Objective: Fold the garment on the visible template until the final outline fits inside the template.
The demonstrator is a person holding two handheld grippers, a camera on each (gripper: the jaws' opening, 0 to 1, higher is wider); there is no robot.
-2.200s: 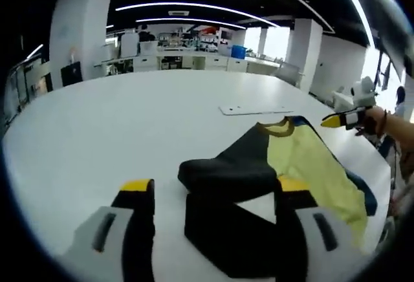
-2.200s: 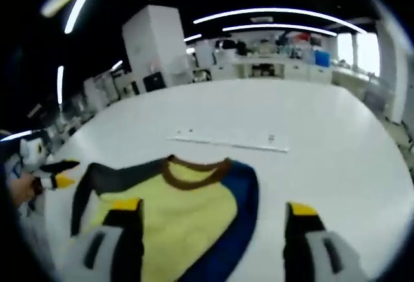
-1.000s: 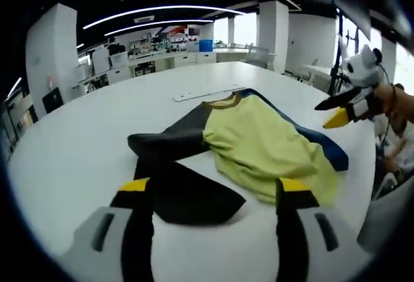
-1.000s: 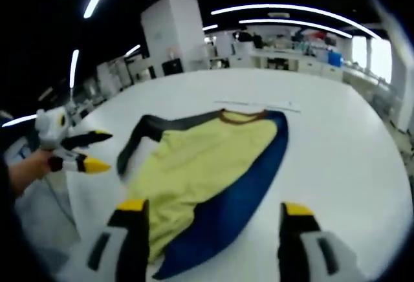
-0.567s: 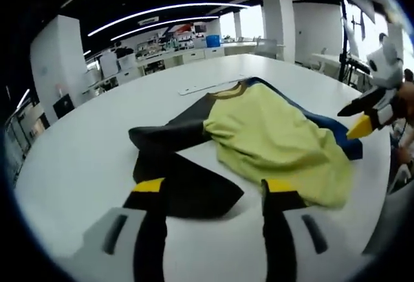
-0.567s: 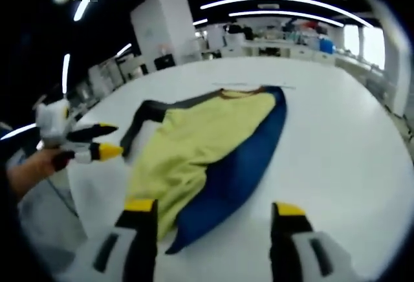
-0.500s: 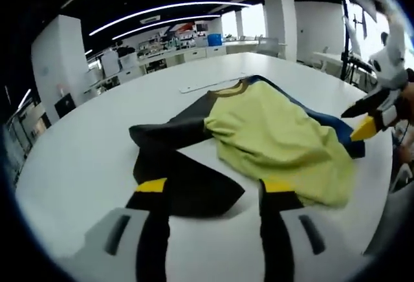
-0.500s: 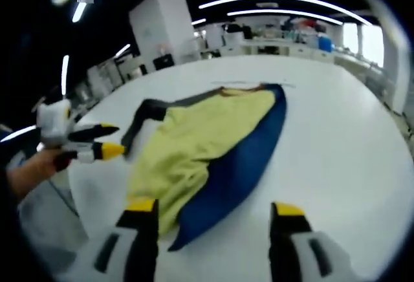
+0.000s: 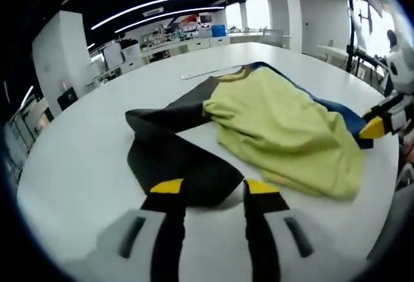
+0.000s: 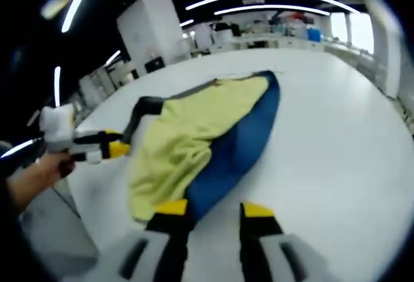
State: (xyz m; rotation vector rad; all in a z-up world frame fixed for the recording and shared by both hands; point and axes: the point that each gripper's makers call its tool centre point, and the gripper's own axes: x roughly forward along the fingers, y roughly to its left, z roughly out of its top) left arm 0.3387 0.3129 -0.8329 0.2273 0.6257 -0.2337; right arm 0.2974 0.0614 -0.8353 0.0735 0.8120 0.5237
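Note:
A garment lies spread on the white table: a yellow body, a black sleeve, a blue side and a brown collar. My left gripper is open, its jaws drawn partway in, and the black sleeve's hem lies between its yellow tips. My right gripper is open too, jaws narrowed, at the low corner of the blue side beside the yellow body. The right gripper enters the left gripper view at the right edge. In the right gripper view a hand holds the left gripper.
A thin pale strip lies flat on the table just beyond the collar. The table's near edge drops off close to the garment. Desks, shelves and white pillars stand far behind.
Both views have come lower and closer to the garment. The jaws of both grippers have narrowed. The left one now straddles the black sleeve's hem, the right one the blue corner.

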